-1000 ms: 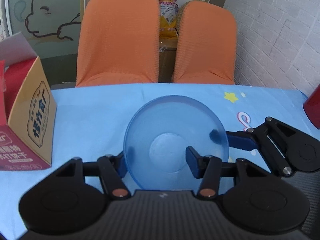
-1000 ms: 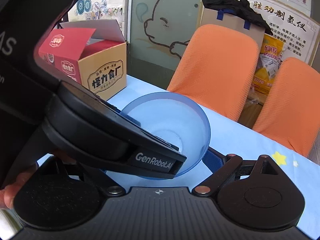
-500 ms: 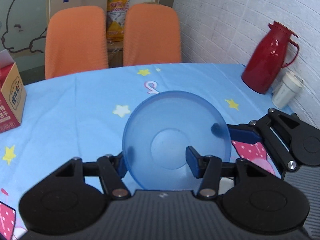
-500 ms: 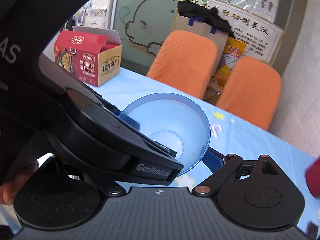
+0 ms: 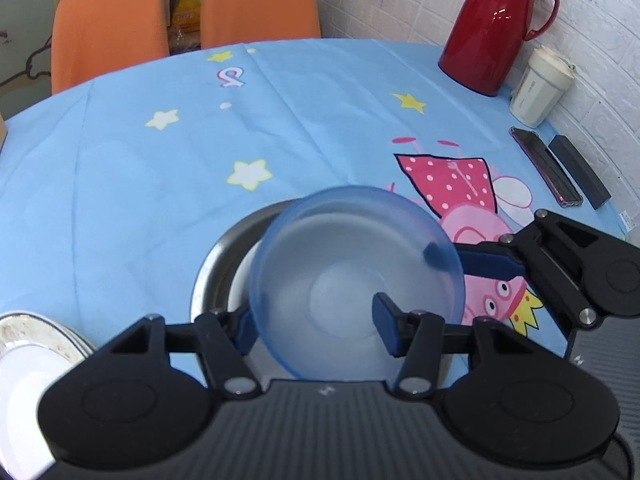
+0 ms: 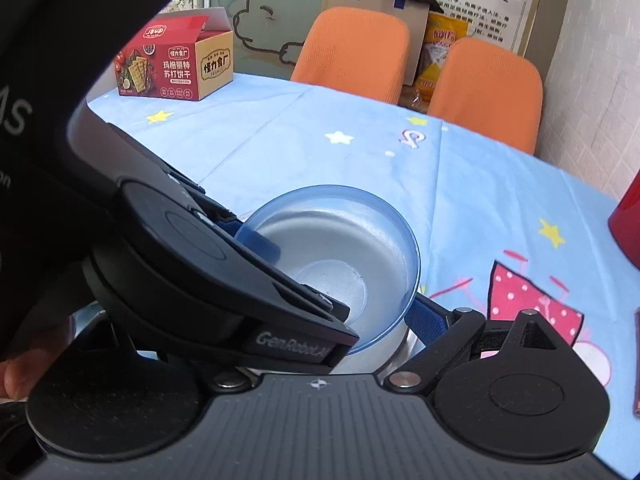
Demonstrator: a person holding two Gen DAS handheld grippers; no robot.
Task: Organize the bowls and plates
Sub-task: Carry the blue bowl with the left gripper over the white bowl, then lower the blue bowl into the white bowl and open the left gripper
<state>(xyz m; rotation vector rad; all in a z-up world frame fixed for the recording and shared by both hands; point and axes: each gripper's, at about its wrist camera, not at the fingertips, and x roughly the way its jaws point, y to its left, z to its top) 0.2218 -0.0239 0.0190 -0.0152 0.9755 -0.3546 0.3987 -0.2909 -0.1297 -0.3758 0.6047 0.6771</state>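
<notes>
Surface: blue cartoon tablecloth [image 5: 160, 168]; red thermos [image 5: 496, 28] far right.
Blue bowl [image 5: 352, 280]: above a metal bowl [image 5: 212, 268], near centre.
Left gripper [image 5: 316, 320]: fingers pinch the blue bowl's near wall.
Right gripper [image 5: 472, 260]: grips the bowl's right rim.
White plate [image 5: 28, 356]: near left.

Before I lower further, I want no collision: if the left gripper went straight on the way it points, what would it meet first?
Beyond the blue bowl it grips, the left gripper would probably meet the metal basin just below; the gap is unclear.
</notes>
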